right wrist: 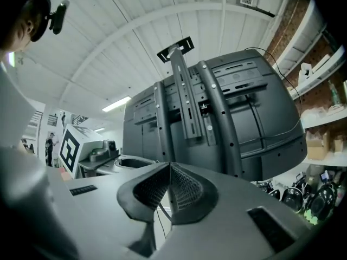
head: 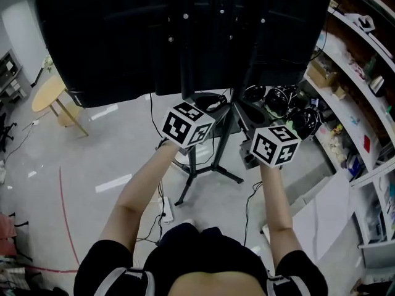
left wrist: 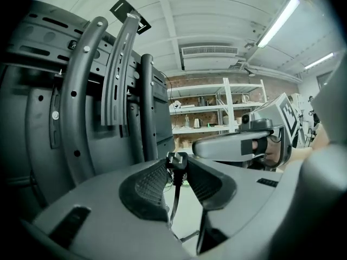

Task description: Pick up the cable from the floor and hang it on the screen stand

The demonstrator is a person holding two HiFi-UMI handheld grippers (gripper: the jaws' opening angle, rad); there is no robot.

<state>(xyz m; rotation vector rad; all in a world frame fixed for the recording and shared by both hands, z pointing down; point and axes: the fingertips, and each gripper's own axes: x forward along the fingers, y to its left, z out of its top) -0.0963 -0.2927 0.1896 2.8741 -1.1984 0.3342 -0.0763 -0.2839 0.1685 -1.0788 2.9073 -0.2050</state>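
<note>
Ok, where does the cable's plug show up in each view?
Head view: not visible; the marker cube at centre-left probably covers that spot.
Left gripper view: the plug sits at centre, pinched between the left gripper fingers, cord hanging below.
Right gripper view: not in it.
Shared landmark: the black back of the screen with its mounting rails, in all three views.

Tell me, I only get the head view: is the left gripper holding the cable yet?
Observer: Yes. The left gripper has its jaws shut on a black moulded power plug, prongs up.
Operator: And the cord?
Observer: The thin black cable runs down from the plug between the jaws.
Operator: Right gripper?
Observer: The right gripper has its jaws together; whether they pinch anything, I cannot tell.
</note>
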